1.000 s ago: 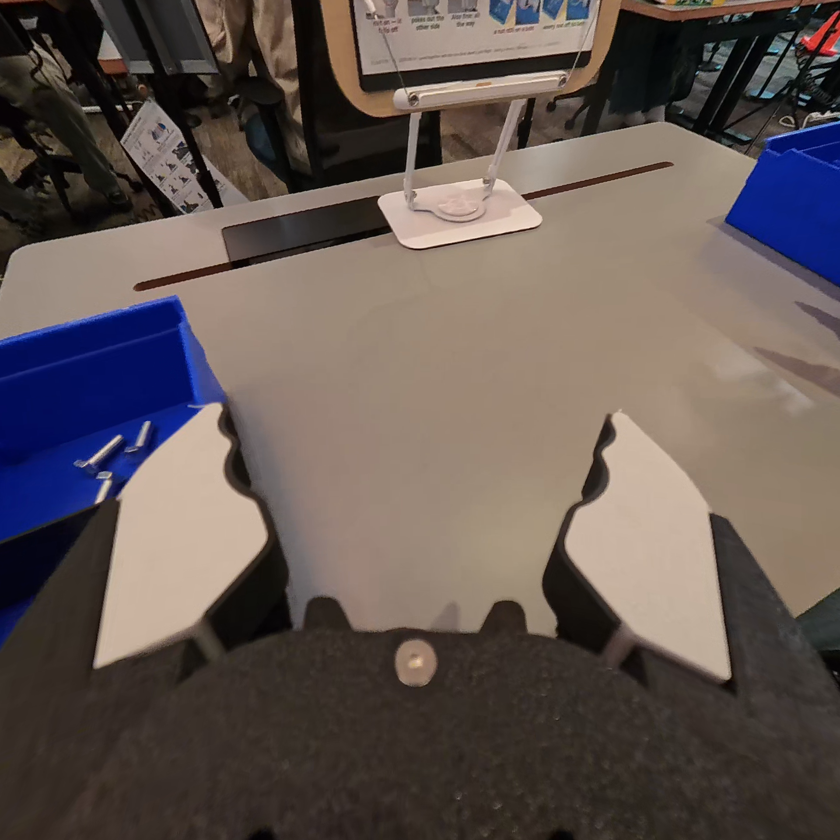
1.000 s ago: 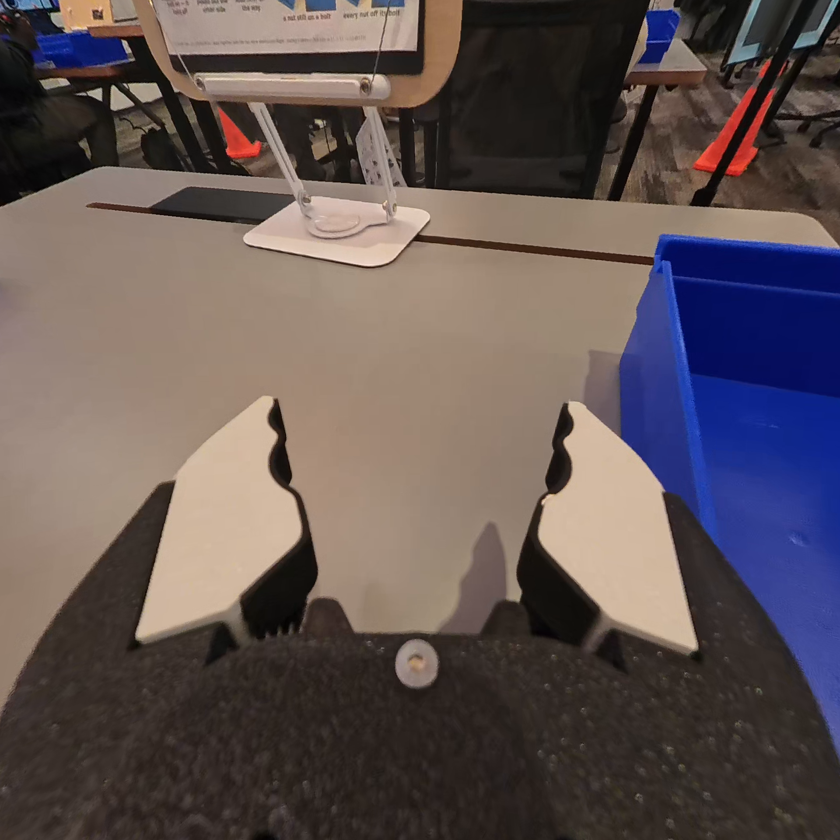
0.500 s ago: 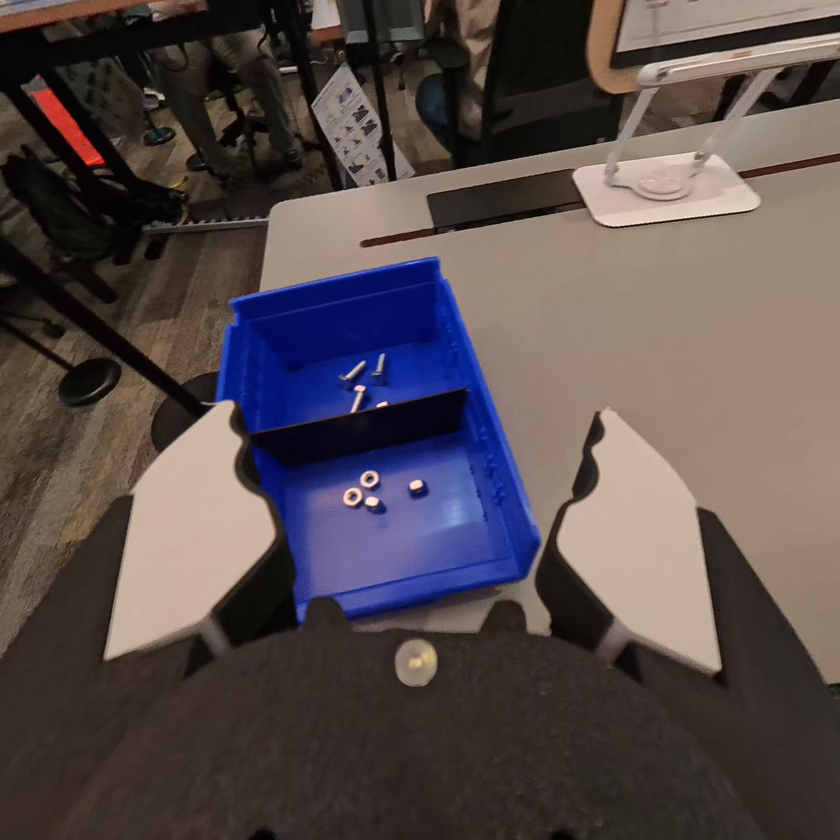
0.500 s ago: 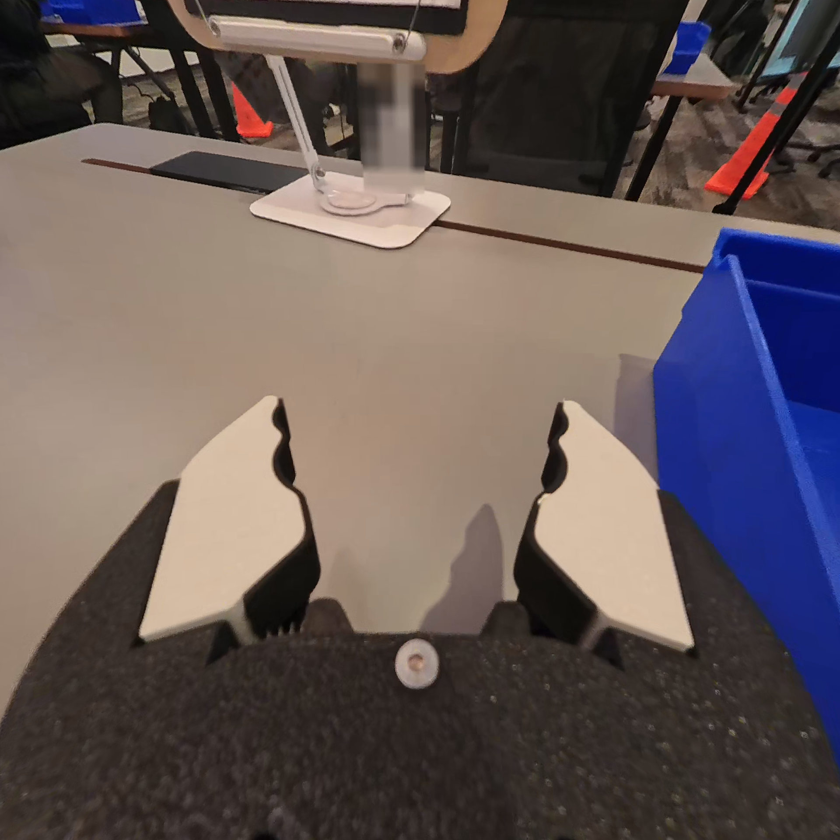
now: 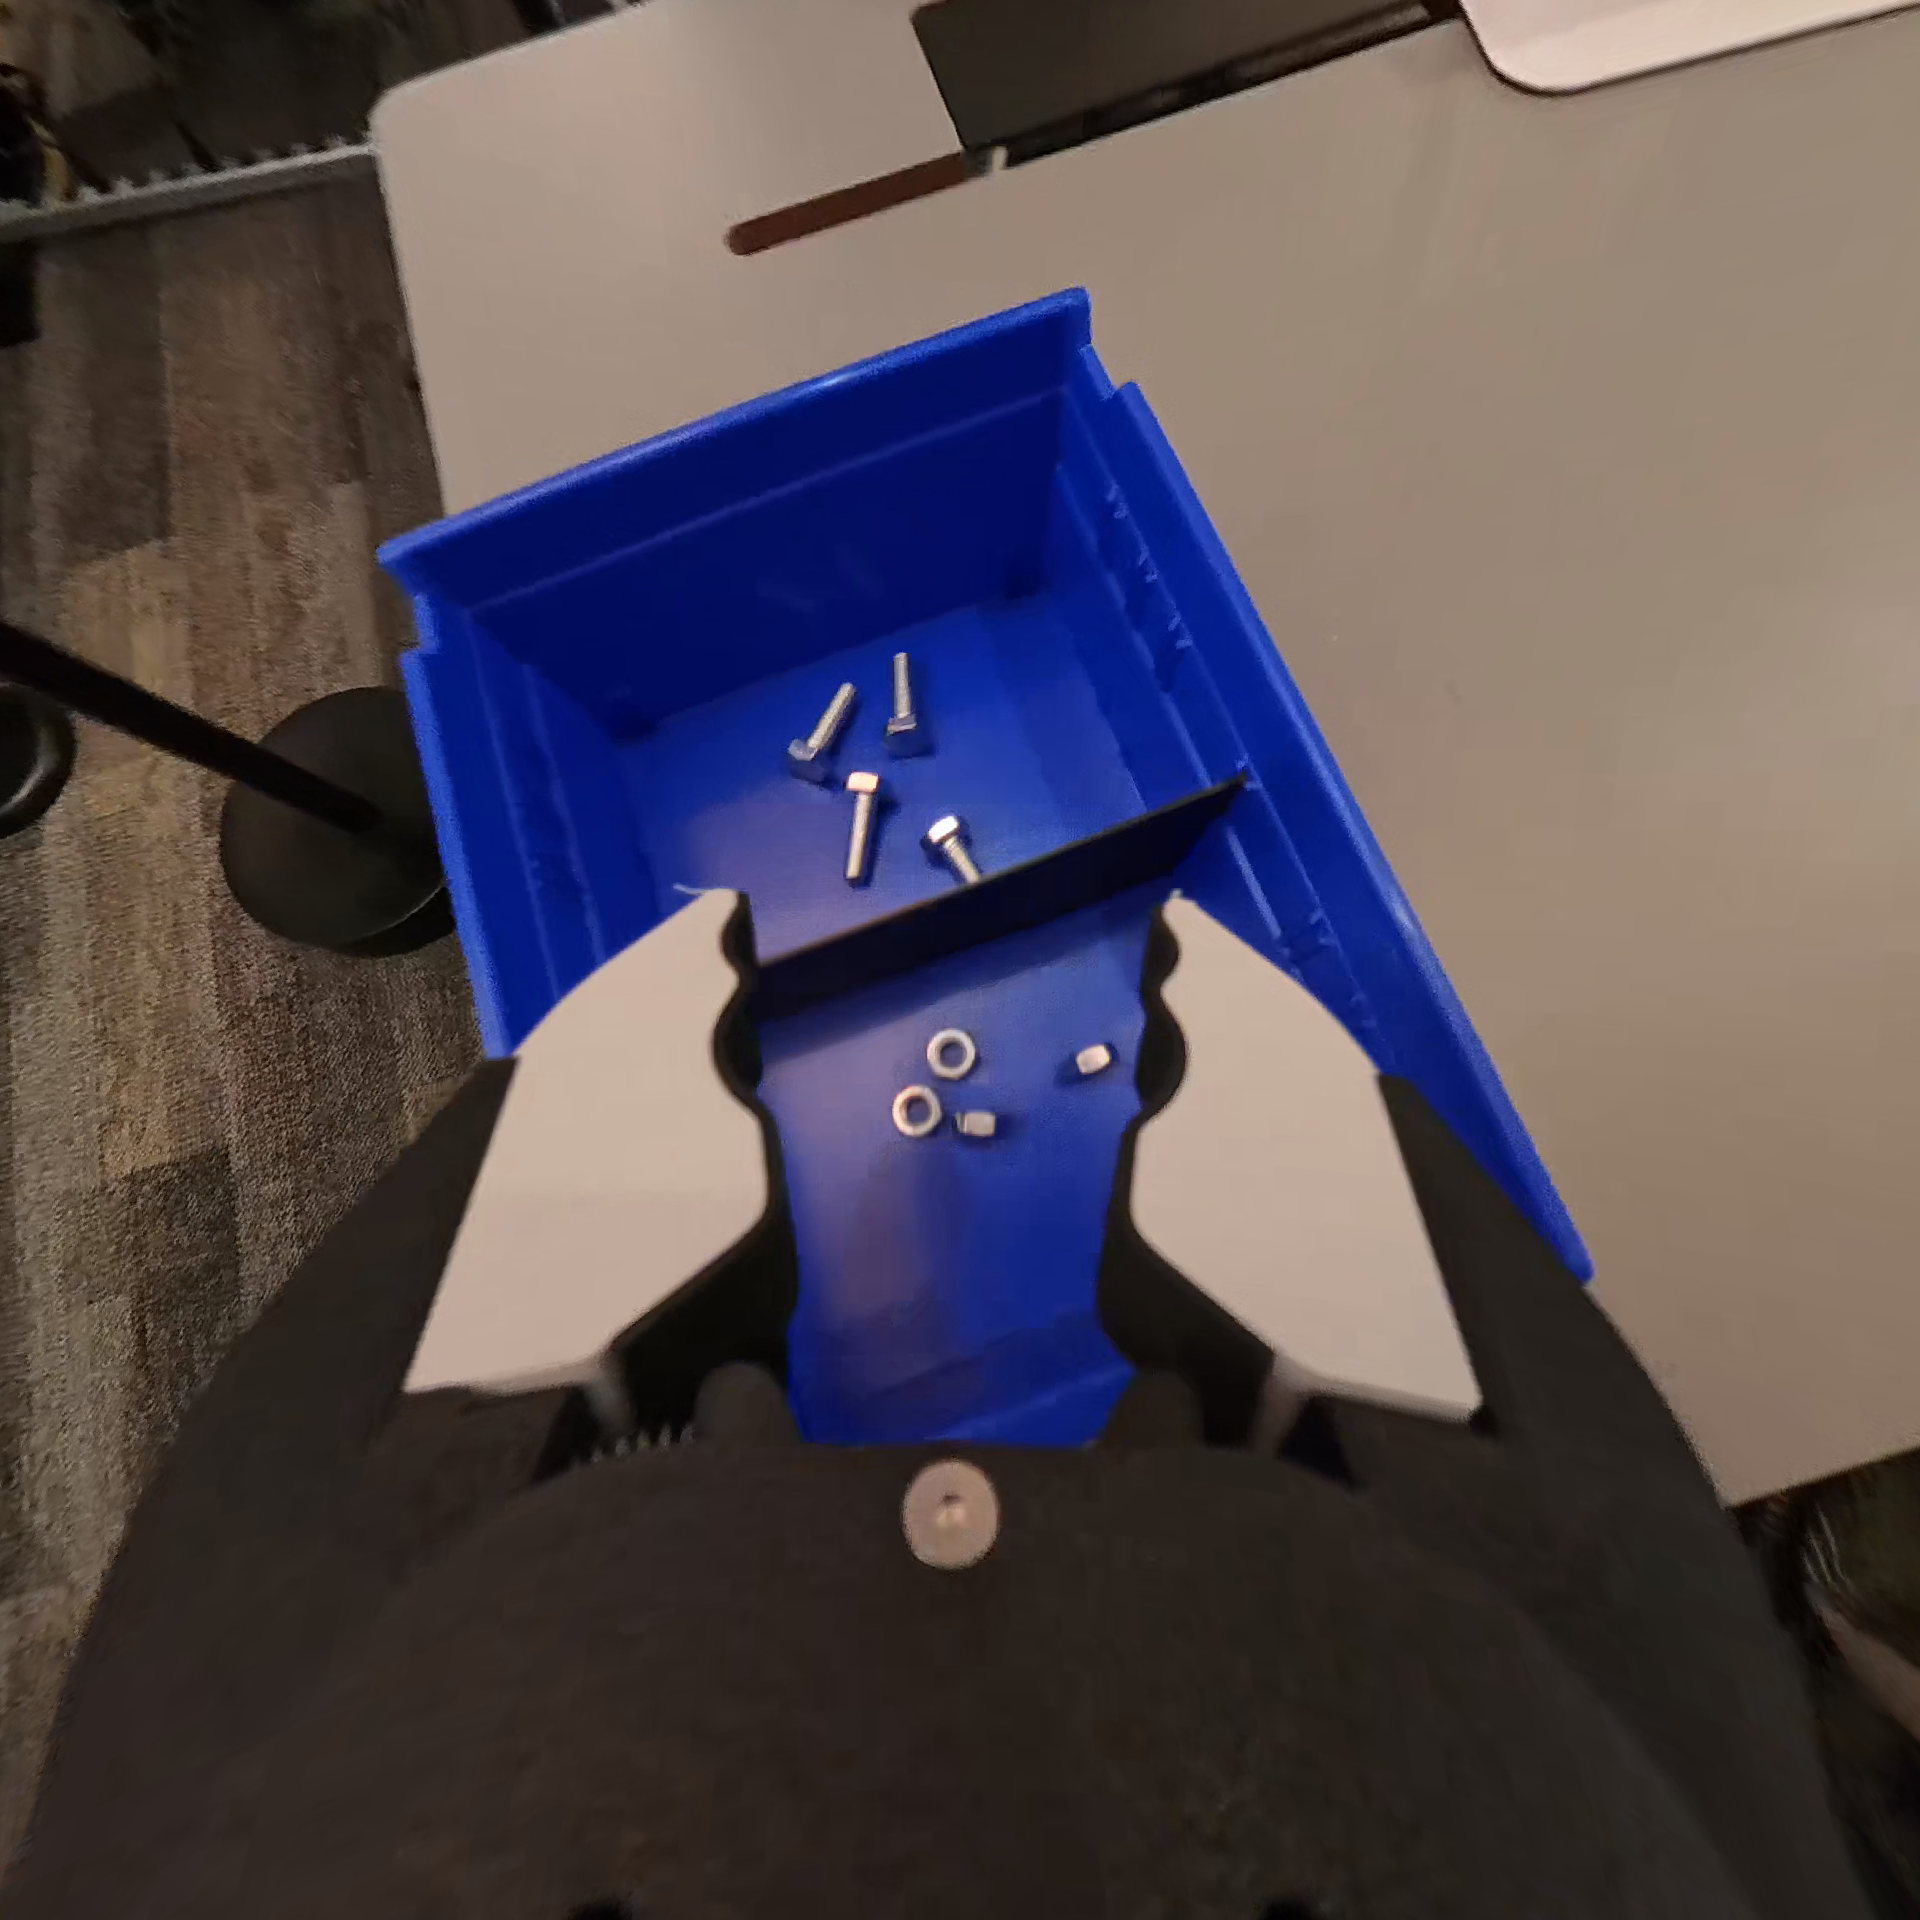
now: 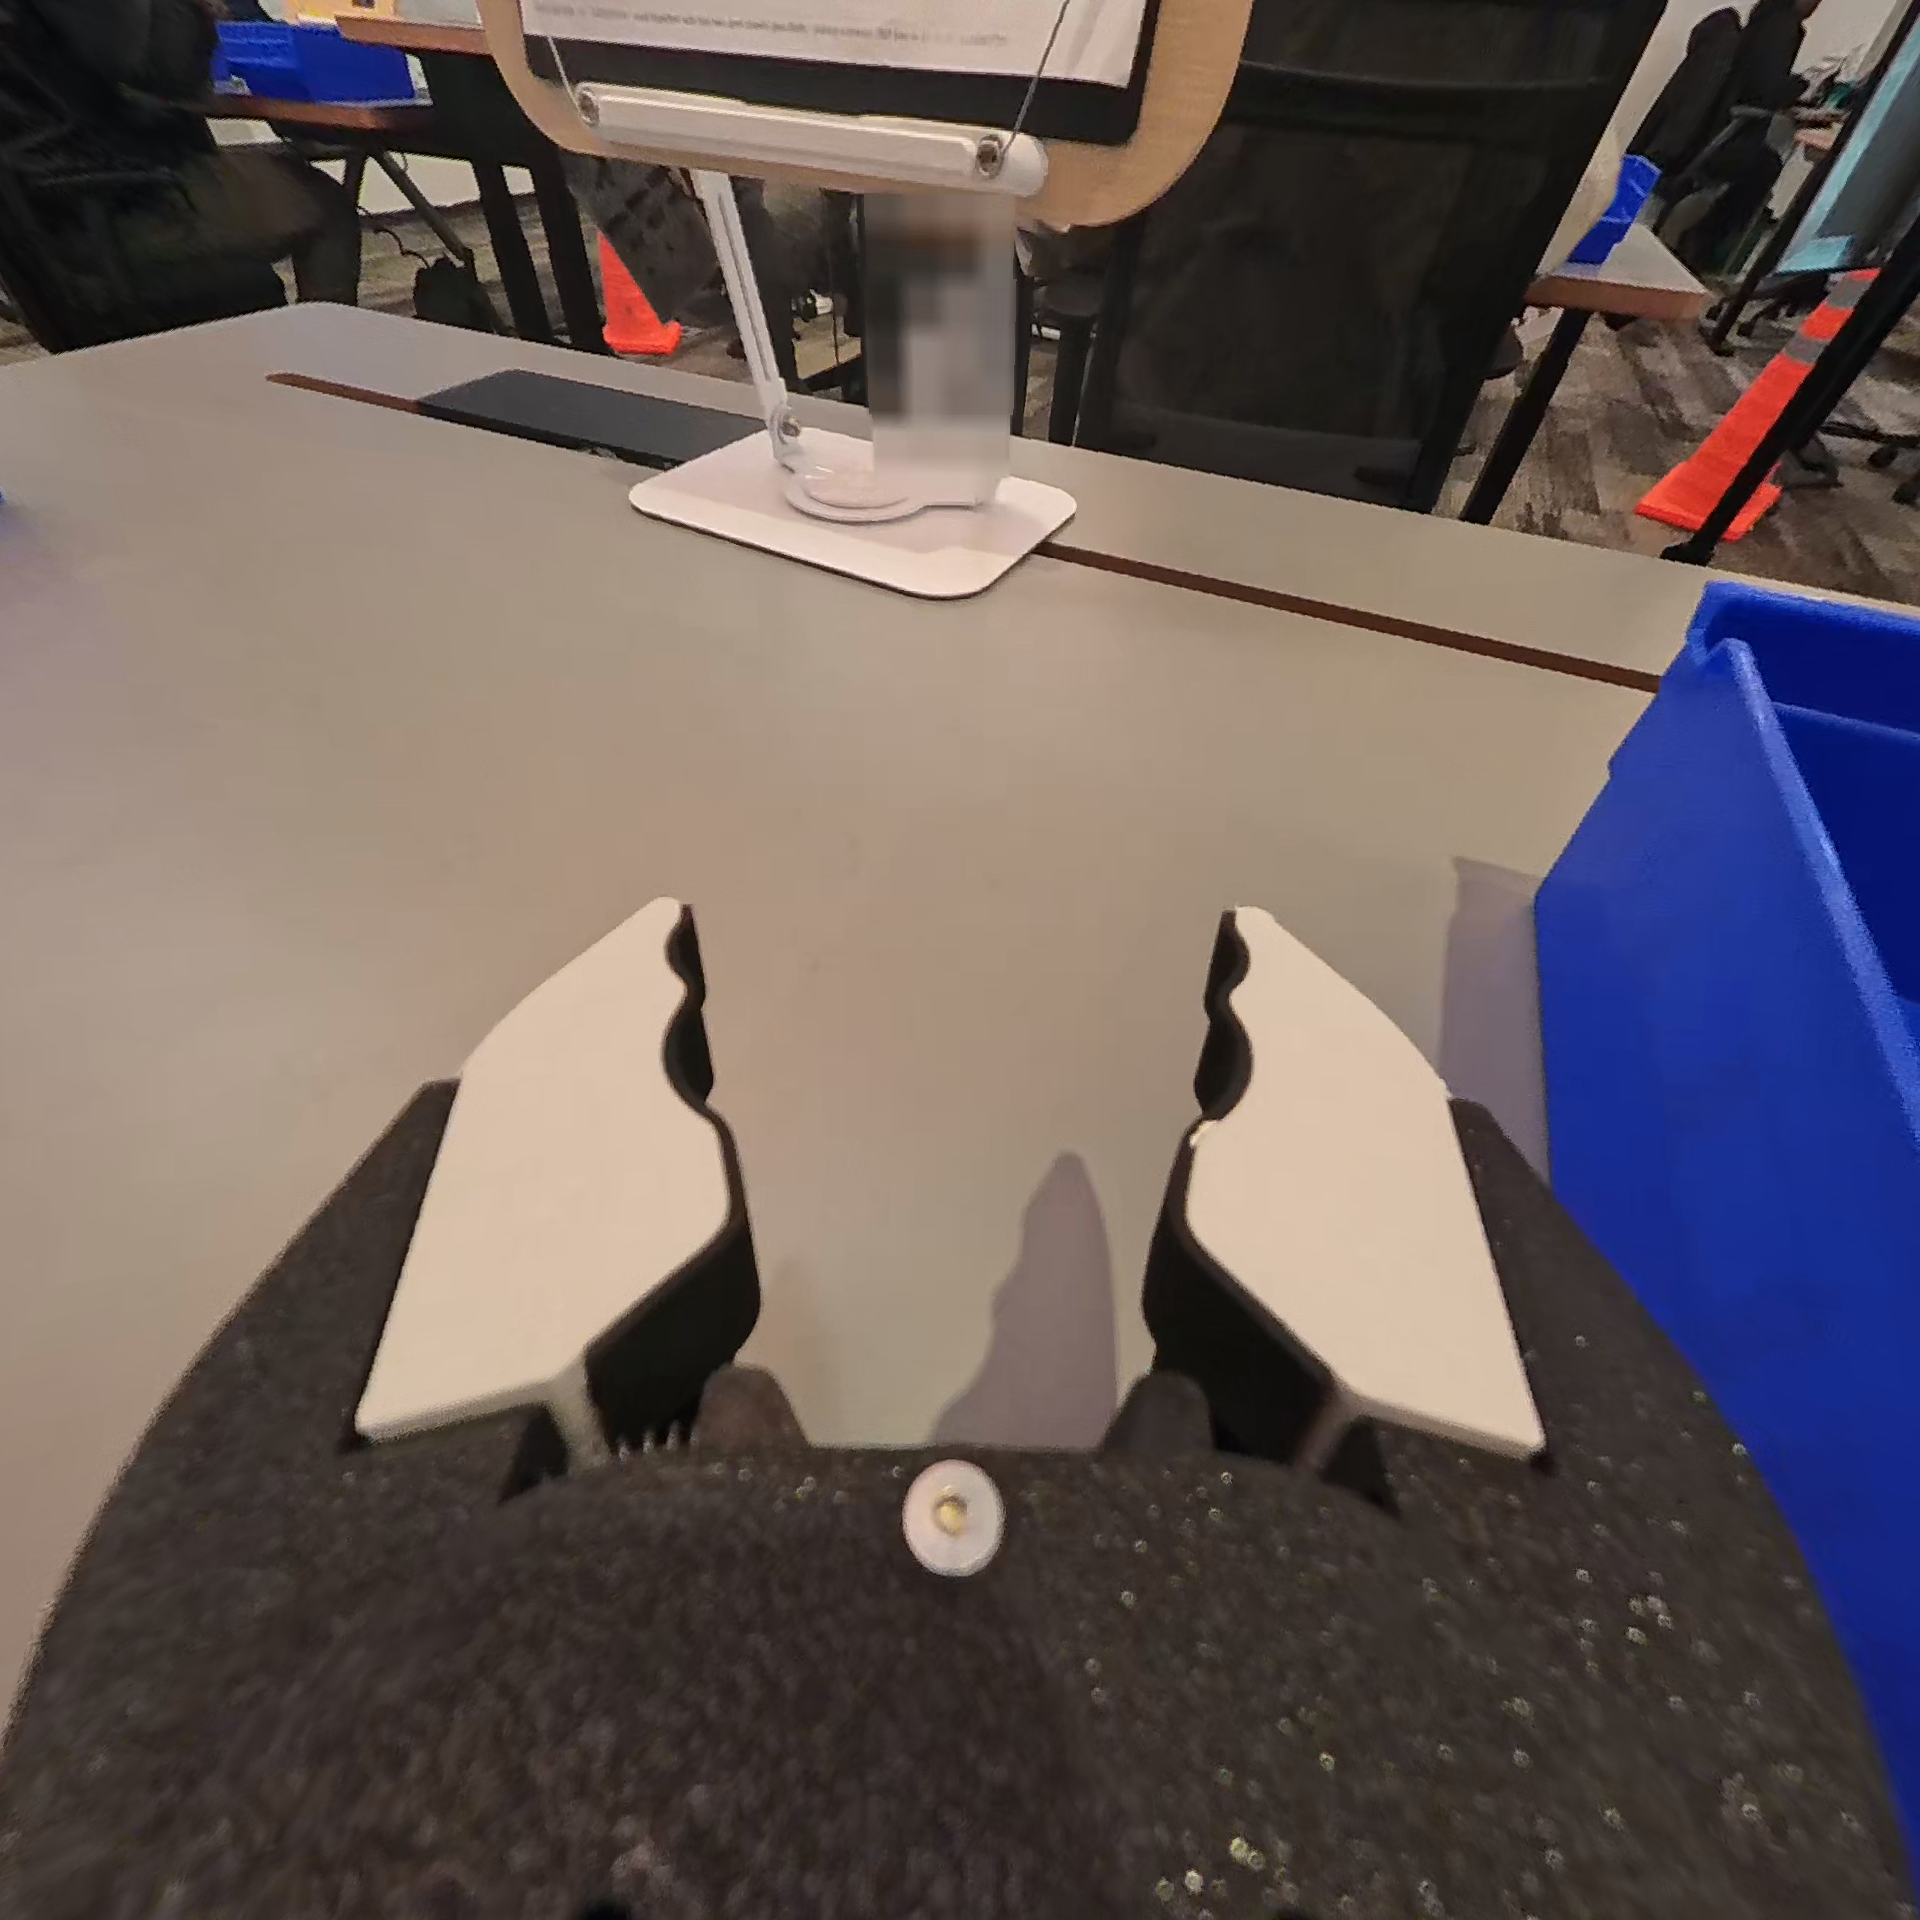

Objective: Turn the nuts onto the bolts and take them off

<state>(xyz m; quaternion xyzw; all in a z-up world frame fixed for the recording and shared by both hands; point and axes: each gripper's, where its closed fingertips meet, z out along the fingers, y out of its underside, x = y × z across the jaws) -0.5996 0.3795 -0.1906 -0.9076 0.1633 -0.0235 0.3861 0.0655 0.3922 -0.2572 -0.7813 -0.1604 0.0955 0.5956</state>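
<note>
In the left wrist view a blue bin [image 5: 1299, 831] sits at the table's left edge, split by a black divider [image 5: 997, 904]. Several silver bolts [image 5: 862, 821] lie in its far compartment. Several small nuts [image 5: 951, 1055] lie in its near compartment. My left gripper [image 5: 945, 914] is open and empty, held above the near compartment, its fingertips over the divider. My right gripper [image 6: 956, 925] is open and empty above bare table, left of a second blue bin [image 6: 1745, 1039].
A white stand [image 6: 862, 509] holding a board stands at the table's far middle, beside a black panel [image 6: 592, 416] and a slot. The floor and a black round base [image 5: 312, 831] lie left of the table edge. Chairs and orange cones stand beyond. Some 65 centimeters of space lies between my two pairs of fingers.
My left gripper swung left from the table's middle to over the blue bin, then dropped closer and tilted down. My right gripper stayed open and shifted slightly left of its bin.
</note>
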